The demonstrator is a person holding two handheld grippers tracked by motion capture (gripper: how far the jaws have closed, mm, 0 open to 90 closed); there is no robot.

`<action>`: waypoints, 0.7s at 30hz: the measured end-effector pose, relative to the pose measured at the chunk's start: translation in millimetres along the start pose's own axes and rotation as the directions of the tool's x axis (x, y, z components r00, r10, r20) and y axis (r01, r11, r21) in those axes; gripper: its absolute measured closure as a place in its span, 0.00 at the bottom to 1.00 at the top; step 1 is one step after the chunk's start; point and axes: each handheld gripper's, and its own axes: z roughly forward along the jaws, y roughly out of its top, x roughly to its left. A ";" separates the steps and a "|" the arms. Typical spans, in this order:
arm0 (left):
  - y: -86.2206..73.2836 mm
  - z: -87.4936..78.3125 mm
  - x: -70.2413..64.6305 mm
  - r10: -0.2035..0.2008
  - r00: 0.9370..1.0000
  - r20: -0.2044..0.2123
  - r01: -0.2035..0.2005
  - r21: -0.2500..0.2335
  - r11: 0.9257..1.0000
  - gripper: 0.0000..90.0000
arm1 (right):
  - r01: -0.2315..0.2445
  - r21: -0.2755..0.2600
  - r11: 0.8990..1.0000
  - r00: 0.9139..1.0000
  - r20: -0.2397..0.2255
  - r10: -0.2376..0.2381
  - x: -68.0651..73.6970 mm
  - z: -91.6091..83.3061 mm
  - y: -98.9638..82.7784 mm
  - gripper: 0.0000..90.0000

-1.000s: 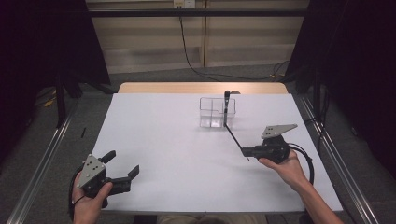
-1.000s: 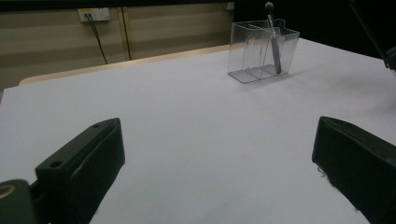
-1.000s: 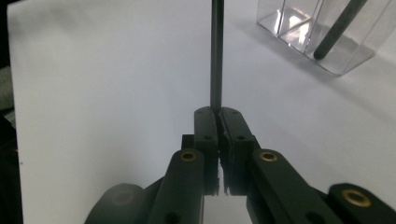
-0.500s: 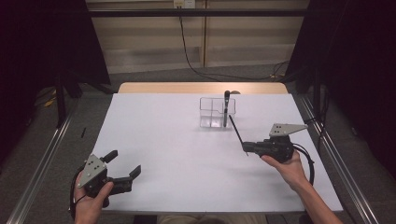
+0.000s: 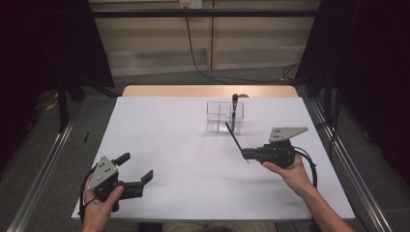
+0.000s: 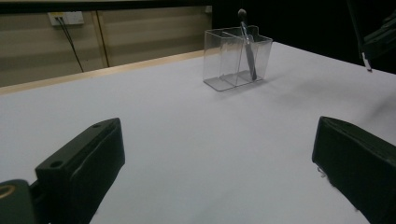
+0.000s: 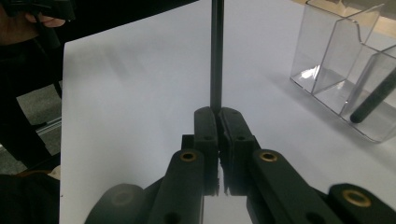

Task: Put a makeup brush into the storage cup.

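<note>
A white desk (image 5: pixel 169 145) with a bare wooden strip along its far edge stands on grey carpet (image 5: pixel 145 79). Behind it runs a pale panelled wall (image 5: pixel 251 34) (a socket (image 5: pixel 189 4) sits high up, a black cable (image 5: pixel 193 53) hanging from it). Black curtains (image 5: pixel 43 43) darken both sides; metal rails (image 5: pixel 43 169) flank the desk.

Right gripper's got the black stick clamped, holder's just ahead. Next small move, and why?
Probably carry the thin black stick up over the clear holder and tip it upright. The right gripper is shut on its end, its far tip stops short of the holder, and one utensil already stands inside.
</note>
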 end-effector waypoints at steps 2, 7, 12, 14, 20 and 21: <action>2.8 2.9 -1.8 0.003 1.000 0.010 -0.003 -0.009 1.000 0.03 | -0.001 0.002 1.000 1.000 -0.011 0.001 0.5 3.5 1.7 0.96; 5.7 9.2 -6.1 0.020 0.999 0.032 -0.019 -0.004 1.000 0.03 | 0.010 0.011 1.000 1.000 -0.030 -0.010 3.3 11.5 6.3 0.96; 7.4 15.8 -8.7 0.021 0.999 0.045 -0.021 -0.005 1.000 0.03 | 0.019 0.018 1.000 0.998 -0.052 -0.018 6.4 18.8 9.1 0.96; 9.1 18.5 -10.2 0.032 0.998 0.052 -0.032 -0.004 0.999 0.03 | 0.024 0.026 0.999 0.998 -0.057 -0.022 7.4 21.5 9.9 0.96; 15.2 26.8 -13.8 0.046 0.996 0.073 -0.045 -0.012 0.999 0.03 | 0.031 0.045 0.998 0.996 -0.082 -0.028 9.4 30.7 13.0 0.96; 16.3 28.3 -14.5 0.049 0.996 0.078 -0.048 -0.009 0.999 0.03 | 0.034 0.048 0.998 0.996 -0.085 -0.030 9.7 32.1 13.7 0.96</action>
